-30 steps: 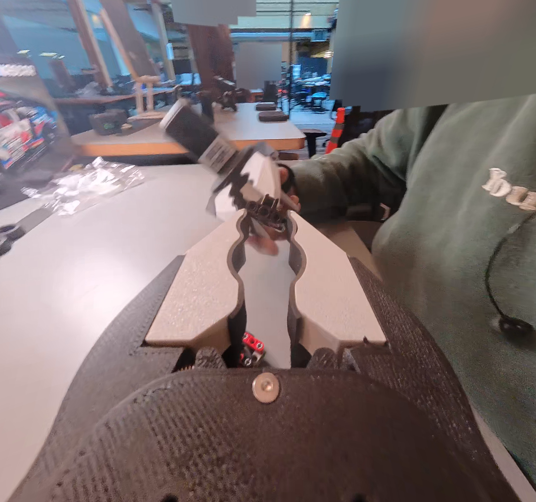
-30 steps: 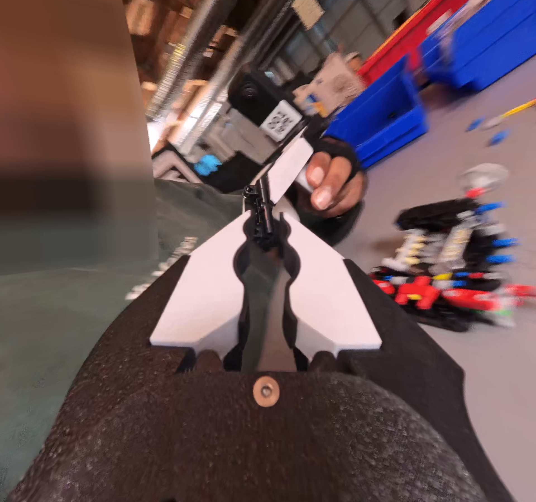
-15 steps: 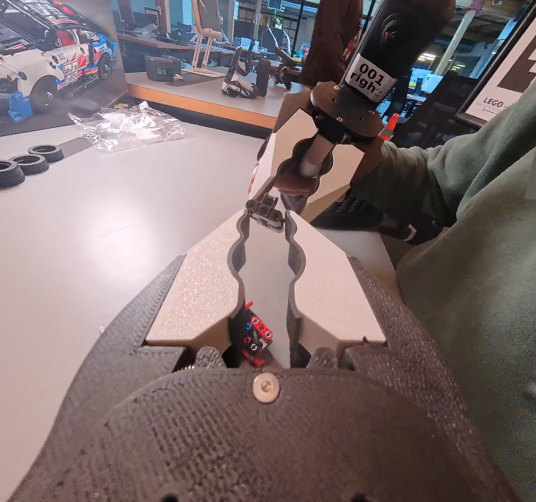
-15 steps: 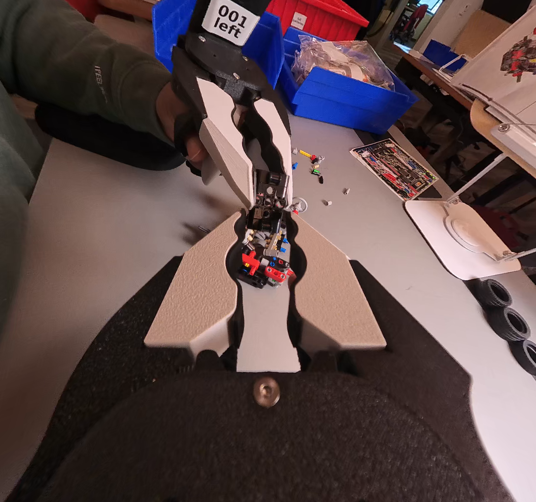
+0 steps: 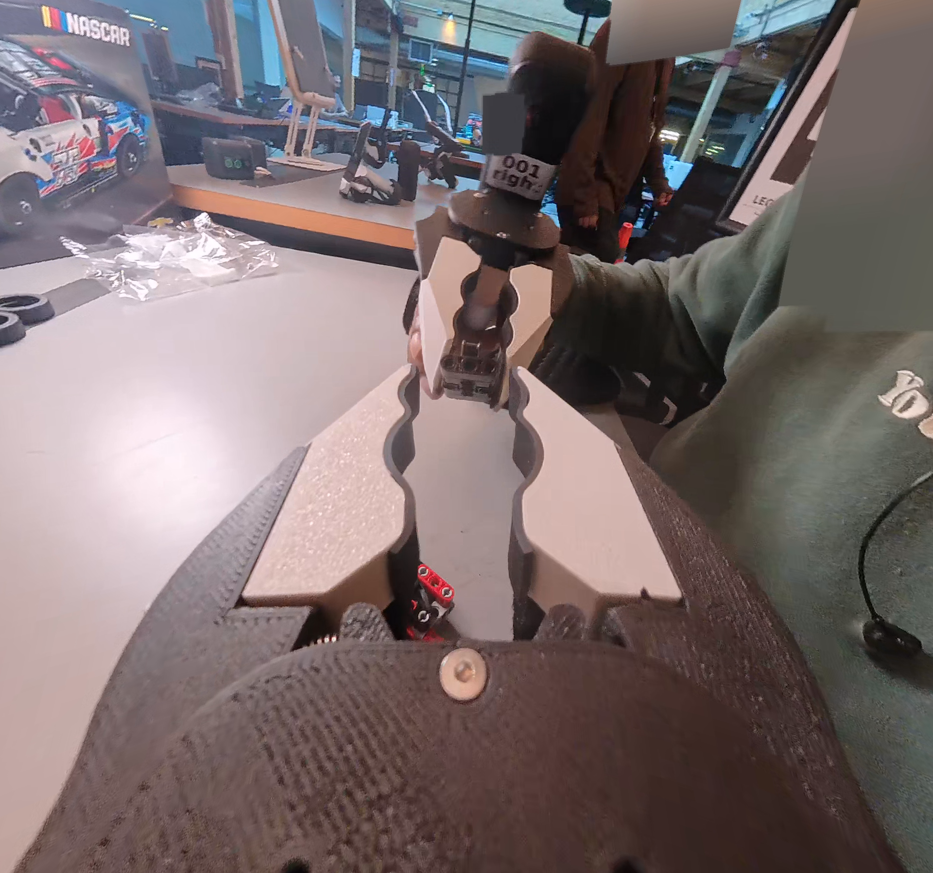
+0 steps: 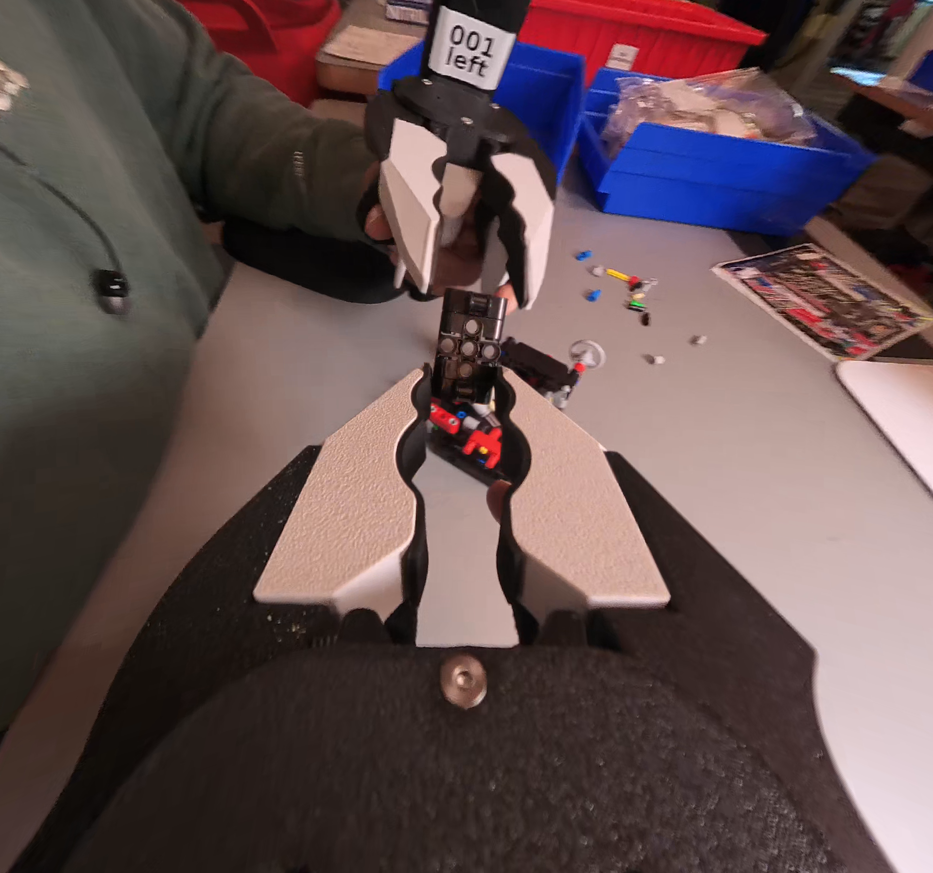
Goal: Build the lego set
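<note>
A small black lego assembly (image 6: pixel 467 344) with round pin holes is clamped between my right gripper's (image 6: pixel 464 382) fingertips and held above the table. It also shows in the left wrist view (image 5: pixel 470 375), gripped by the facing right gripper. My left gripper (image 5: pixel 462 377) is open, with its tips standing on either side of the assembly's end. In the right wrist view the left gripper (image 6: pixel 467 288) hangs open just above the assembly. The part-built car chassis (image 6: pixel 469 440), black with red parts, lies on the grey table (image 6: pixel 707 470) below.
Loose small pieces (image 6: pixel 621 288) and a printed sheet (image 6: pixel 818 303) lie right of the chassis. Blue bins (image 6: pixel 707 167) and red bins (image 6: pixel 631 26) stand behind. Tyres (image 5: pixel 20 314), a clear bag (image 5: pixel 176 258) and the set's box (image 5: pixel 65 117) are at far left. The person's green sleeve (image 6: pixel 227 142) is close. Only a small space, under 4 cm, lies between the two pairs of fingers.
The left gripper, shut on the black assembly half a second ago, has opened. The right gripper keeps hold of it. Both views have steadied after the blurred swing a second ago.
</note>
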Action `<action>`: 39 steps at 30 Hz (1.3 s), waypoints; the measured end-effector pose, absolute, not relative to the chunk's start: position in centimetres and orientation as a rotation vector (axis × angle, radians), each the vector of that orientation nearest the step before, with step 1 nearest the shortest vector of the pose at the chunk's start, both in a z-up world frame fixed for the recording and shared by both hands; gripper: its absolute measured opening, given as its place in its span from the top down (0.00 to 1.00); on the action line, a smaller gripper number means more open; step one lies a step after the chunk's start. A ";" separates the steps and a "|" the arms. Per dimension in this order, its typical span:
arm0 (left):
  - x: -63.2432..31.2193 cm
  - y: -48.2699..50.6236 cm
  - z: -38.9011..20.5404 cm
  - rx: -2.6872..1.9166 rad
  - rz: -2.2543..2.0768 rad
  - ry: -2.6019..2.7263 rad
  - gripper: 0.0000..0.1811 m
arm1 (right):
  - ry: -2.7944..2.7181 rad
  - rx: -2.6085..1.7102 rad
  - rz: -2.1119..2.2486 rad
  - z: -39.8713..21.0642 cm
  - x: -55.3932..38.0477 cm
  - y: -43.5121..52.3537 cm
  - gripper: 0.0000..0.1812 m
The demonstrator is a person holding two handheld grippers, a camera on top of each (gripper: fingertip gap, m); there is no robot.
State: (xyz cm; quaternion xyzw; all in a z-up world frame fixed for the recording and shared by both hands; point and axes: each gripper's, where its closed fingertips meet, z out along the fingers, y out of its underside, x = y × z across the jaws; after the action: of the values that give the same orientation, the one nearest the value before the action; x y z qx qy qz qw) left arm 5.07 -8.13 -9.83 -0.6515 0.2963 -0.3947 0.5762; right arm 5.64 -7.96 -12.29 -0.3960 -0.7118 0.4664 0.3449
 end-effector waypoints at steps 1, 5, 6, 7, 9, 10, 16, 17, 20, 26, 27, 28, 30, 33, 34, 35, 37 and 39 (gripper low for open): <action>5.3 -8.4 -9.8 -1.518 -0.923 0.714 0.81 | -1.864 -1.017 1.244 -12.4 5.8 -8.2 0.87; 6.3 -9.2 -10.7 -1.535 -0.926 0.799 0.84 | -1.916 -0.963 1.280 -12.8 5.6 -9.2 0.87; 6.4 -9.2 -10.9 -1.540 -0.918 0.808 0.86 | -1.936 -0.951 1.268 -13.0 5.6 -9.3 0.87; 6.4 -9.2 -11.0 -1.544 -0.910 0.809 0.87 | -1.954 -0.939 1.252 -13.2 5.5 -9.5 0.87; 6.2 -9.1 -11.4 -1.560 -0.884 0.821 0.87 | -1.976 -0.933 1.204 -13.5 5.3 -9.3 0.87; 6.1 -9.0 -11.5 -1.562 -0.864 0.830 0.88 | -1.984 -0.937 1.185 -13.7 5.3 -9.2 0.87; 5.8 -8.8 -12.1 -1.542 -0.743 0.879 0.88 | -1.989 -0.963 1.157 -13.3 5.1 -9.0 0.84; 5.8 -8.8 -12.1 -1.539 -0.743 0.884 0.88 | -1.990 -0.964 1.159 -13.2 5.1 -9.0 0.84; 5.8 -9.0 -12.2 -1.527 -0.746 0.896 0.88 | -2.003 -0.962 1.154 -13.2 5.1 -8.9 0.86; 6.0 -9.2 -12.0 -1.507 -0.730 0.912 0.88 | -2.017 -0.962 1.167 -13.4 5.0 -9.2 0.88; 6.0 -9.2 -12.0 -1.506 -0.728 0.913 0.88 | -2.016 -0.964 1.168 -13.4 5.0 -9.3 0.88; 6.0 -9.2 -12.0 -1.505 -0.726 0.915 0.88 | -2.014 -0.965 1.168 -13.5 5.0 -9.3 0.88; 6.1 -9.2 -12.0 -1.499 -0.726 0.917 0.88 | -2.010 -0.964 1.165 -13.4 5.0 -9.3 0.88; 6.1 -9.3 -11.8 -1.485 -0.715 0.920 0.88 | -2.001 -0.953 1.147 -13.2 5.0 -9.4 0.88; 6.1 -9.3 -11.8 -1.480 -0.708 0.921 0.88 | -1.999 -0.946 1.135 -13.2 5.0 -9.4 0.88; 6.1 -9.3 -11.8 -1.476 -0.702 0.925 0.88 | -2.000 -0.937 1.117 -13.2 4.9 -9.4 0.88; 6.1 -9.3 -11.7 -1.465 -0.690 0.928 0.88 | -1.999 -0.918 1.084 -13.2 4.9 -9.4 0.88; 6.1 -9.3 -11.7 -1.458 -0.678 0.934 0.88 | -2.003 -0.913 1.066 -13.2 4.9 -9.4 0.88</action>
State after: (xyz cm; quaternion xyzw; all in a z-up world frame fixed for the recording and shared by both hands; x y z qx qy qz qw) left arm 6.09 -9.33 -11.70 -0.6285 0.4026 -0.2921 0.5980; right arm 4.91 -9.43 -13.20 -0.3509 -0.7699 0.4098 0.3408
